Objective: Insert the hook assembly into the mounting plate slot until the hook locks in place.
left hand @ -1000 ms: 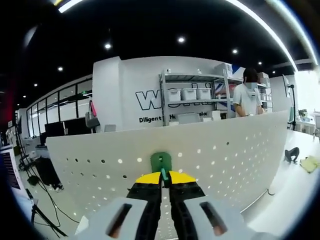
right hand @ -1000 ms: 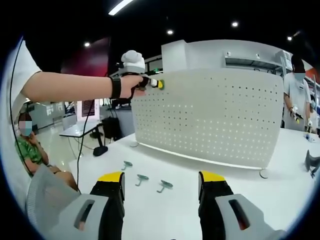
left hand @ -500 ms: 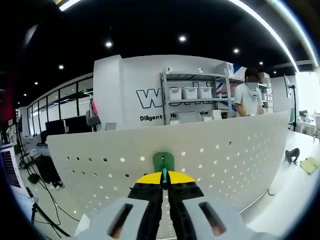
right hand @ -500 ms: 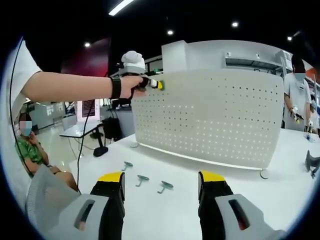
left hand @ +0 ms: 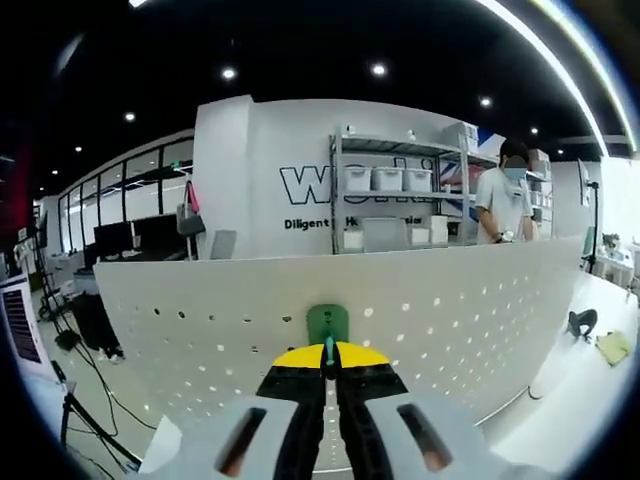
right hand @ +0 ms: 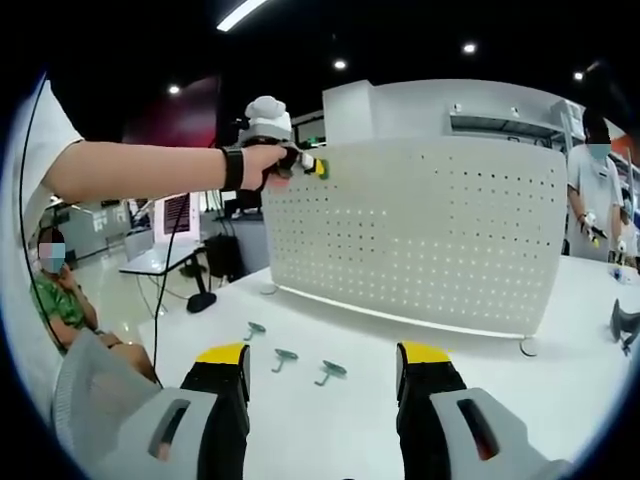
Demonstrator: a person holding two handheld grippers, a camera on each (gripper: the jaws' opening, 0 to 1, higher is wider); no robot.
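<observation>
The white pegboard (right hand: 420, 235) spans the middle of my right gripper view, standing on the white table (right hand: 330, 420). My left tongs (left hand: 329, 352), low centre of their view, are clamped on the green hook (left hand: 326, 323), pressed against the board. My right tongs (right hand: 322, 372) are spread apart above three loose hooks (right hand: 285, 358).

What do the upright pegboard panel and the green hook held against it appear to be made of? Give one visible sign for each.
Pegboard panel: probably white painted sheet metal, though rigid plastic is possible; it is thin, curved, matt and evenly punched with holes.
Green hook: likely moulded plastic; uniform colour, smooth rounded edges, slight sheen. The left gripper is shut on it.
</observation>
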